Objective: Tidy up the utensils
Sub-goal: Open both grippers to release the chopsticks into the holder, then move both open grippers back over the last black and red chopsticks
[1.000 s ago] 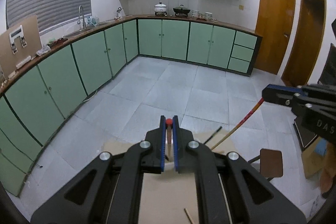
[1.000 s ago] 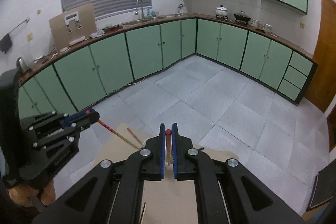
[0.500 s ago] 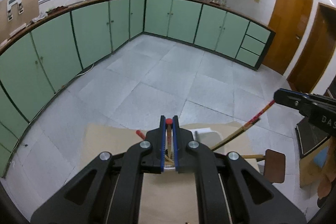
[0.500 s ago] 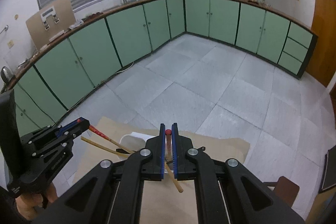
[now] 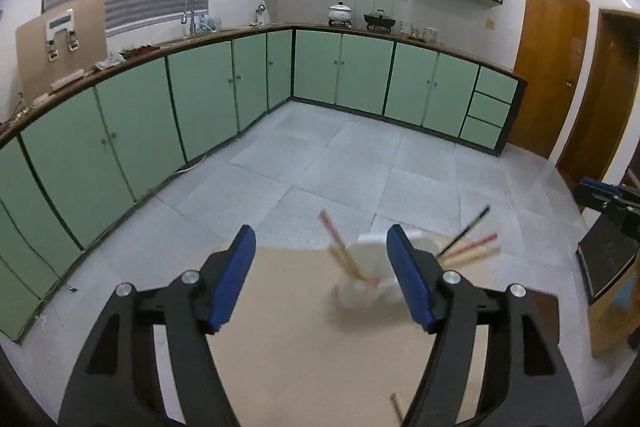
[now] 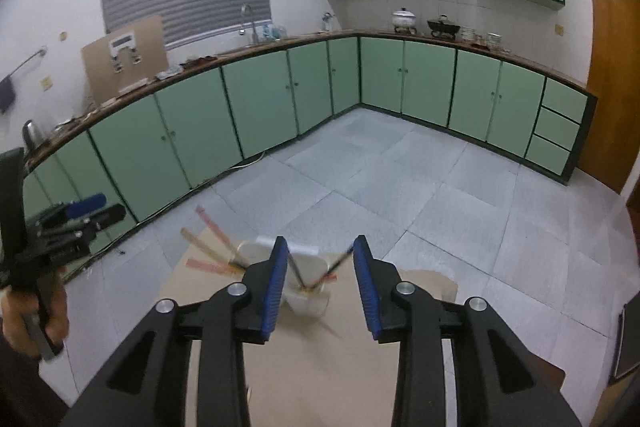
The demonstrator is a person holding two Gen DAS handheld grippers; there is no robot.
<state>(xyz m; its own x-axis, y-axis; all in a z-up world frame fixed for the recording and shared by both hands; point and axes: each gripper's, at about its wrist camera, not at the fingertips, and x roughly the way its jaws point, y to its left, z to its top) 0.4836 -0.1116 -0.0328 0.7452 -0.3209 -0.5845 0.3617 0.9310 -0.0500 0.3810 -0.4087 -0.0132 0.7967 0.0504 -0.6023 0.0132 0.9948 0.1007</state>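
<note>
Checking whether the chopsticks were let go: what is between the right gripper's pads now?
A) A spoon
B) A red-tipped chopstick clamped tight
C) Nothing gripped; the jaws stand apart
C: the right gripper has open jaws with nothing pressed between them, and the chopsticks stand in the white holder beyond.

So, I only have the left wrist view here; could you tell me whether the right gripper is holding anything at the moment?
Observer: No. The right gripper is open, and its jaws have just been opening. Neither pad touches anything, and the chopsticks seen through the gap stand in the white holder beyond.
Operator: Thank you. Can you see my left gripper from that side?
Observer: Yes. The left gripper sits to the left of the holder, clear of the chopsticks. Its jaws have also just been opening and are empty. A hand grips its handle.
</note>
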